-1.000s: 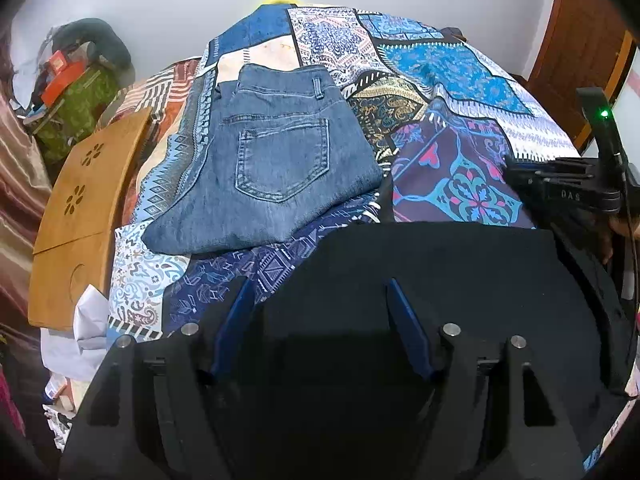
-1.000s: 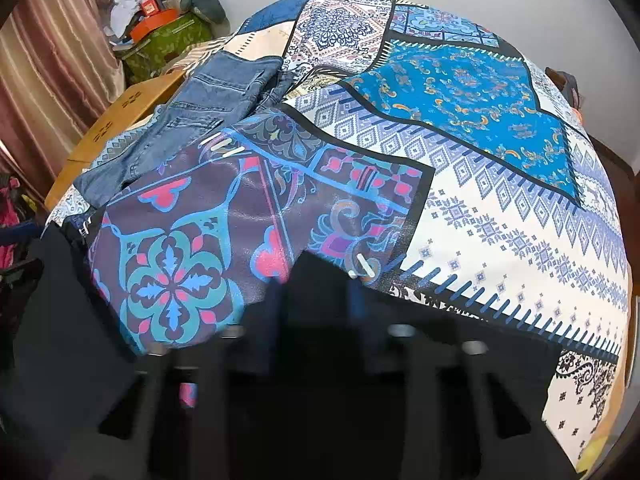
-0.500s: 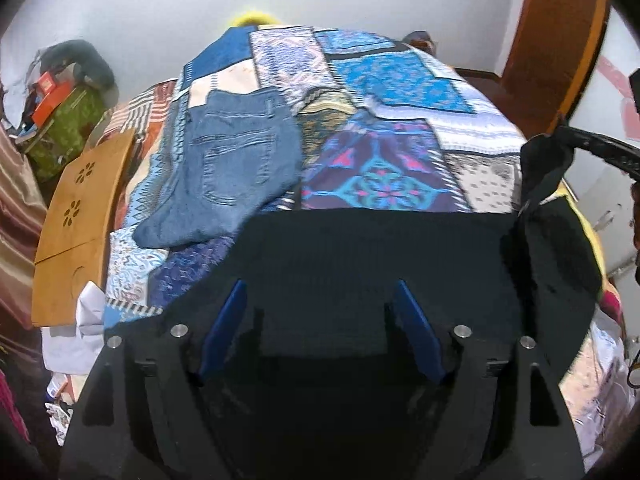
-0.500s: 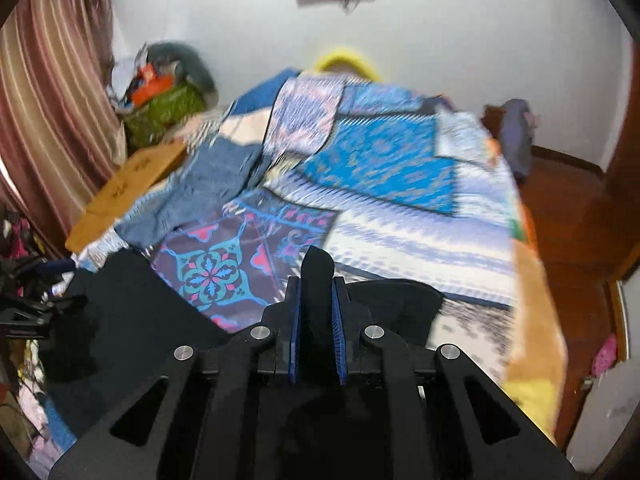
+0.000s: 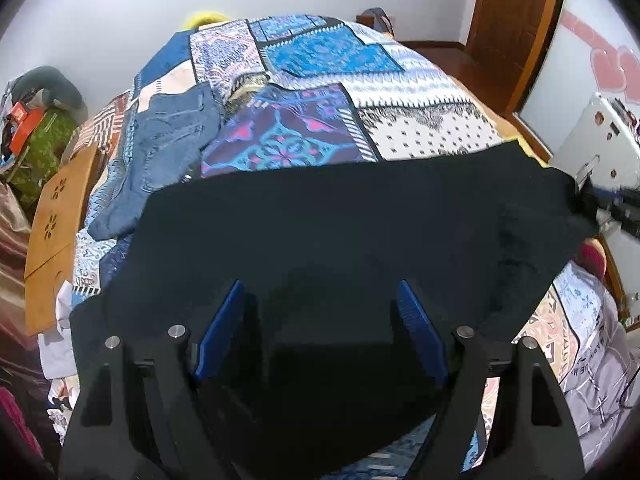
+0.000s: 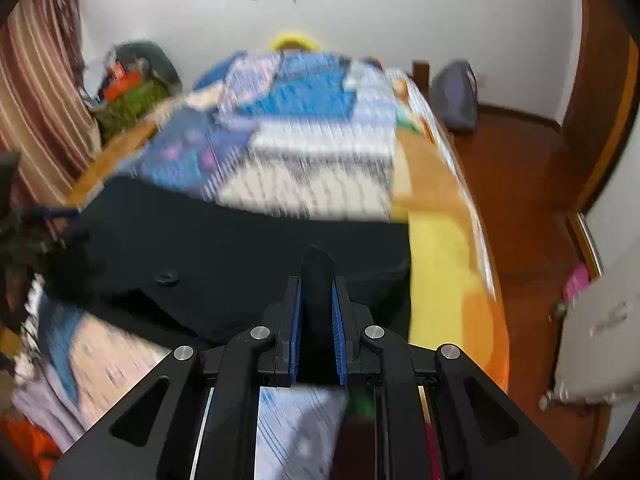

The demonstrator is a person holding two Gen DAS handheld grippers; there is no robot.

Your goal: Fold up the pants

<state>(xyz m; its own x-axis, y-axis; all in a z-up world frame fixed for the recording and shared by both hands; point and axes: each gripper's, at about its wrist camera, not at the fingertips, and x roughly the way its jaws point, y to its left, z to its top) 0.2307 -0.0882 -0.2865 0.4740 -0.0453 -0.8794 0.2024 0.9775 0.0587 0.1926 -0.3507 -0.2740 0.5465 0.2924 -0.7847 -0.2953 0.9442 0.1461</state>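
White walls (image 5: pixel 120 20), wood door (image 5: pixel 516 20) & floor (image 6: pixel 520 168), patchwork bed (image 5: pixel 320 52), striped curtain (image 6: pixel 36 92).

The pants (image 5: pixel 340 216) stretch across the near end of the bed (image 5: pixel 420 92), between the two grippers. Folded jeans (image 5: pixel 160 148) lie behind them on the left, with a wooden board (image 5: pixel 56 232) just left of the bed.

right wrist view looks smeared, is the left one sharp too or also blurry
Right wrist view: heavy motion blur on the bedspread, while the right gripper pinching the black pants is crisp. Left wrist view: sharp, jeans clear, only fisheye bending at the edges.
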